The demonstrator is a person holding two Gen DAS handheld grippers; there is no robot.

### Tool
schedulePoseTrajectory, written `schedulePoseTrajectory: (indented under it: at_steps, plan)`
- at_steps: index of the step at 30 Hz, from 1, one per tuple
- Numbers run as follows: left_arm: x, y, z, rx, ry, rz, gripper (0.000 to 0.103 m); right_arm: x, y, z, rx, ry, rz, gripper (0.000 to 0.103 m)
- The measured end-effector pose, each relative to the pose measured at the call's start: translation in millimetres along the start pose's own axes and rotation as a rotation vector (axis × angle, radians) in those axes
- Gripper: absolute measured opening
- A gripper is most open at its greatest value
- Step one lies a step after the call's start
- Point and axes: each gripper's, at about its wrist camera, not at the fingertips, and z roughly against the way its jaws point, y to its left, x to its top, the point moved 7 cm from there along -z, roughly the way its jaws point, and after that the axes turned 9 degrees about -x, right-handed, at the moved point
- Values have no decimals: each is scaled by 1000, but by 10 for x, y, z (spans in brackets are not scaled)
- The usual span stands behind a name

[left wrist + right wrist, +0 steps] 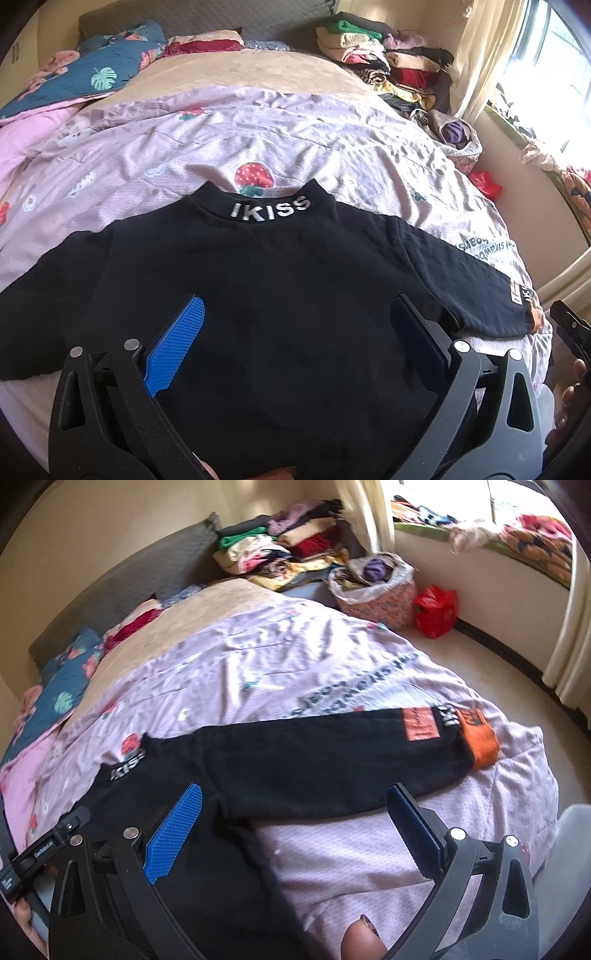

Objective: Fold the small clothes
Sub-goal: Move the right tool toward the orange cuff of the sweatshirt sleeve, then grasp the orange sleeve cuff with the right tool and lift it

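Observation:
A small black top [266, 280] lies spread flat on the bed, its collar marked IKISS [271, 208] pointing away and both sleeves out to the sides. My left gripper [295, 317] hovers open over the middle of its body, nothing between the blue fingers [177, 343]. In the right wrist view the same top [295, 760] shows its right sleeve, which ends in an orange cuff [480, 742] with an orange patch. My right gripper [295, 801] stands open above the spot where that sleeve meets the body. A fingertip [364, 941] shows at the bottom edge.
The top rests on a lilac strawberry-print quilt [295, 140]. Stacks of folded clothes [388, 59] sit at the far right of the bed, beside a bag of fabric [373, 583] and a red bag [436, 609] on the floor. A patterned blue blanket [96, 74] lies far left.

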Motion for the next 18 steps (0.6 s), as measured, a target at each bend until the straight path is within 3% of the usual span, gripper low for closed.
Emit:
schedulePoseTrajectory:
  at_steps: [18]
  plan:
    - [-106,-354,-747,-30,128,-36,95,-84,-1104,-753,-135,121,-258,99]
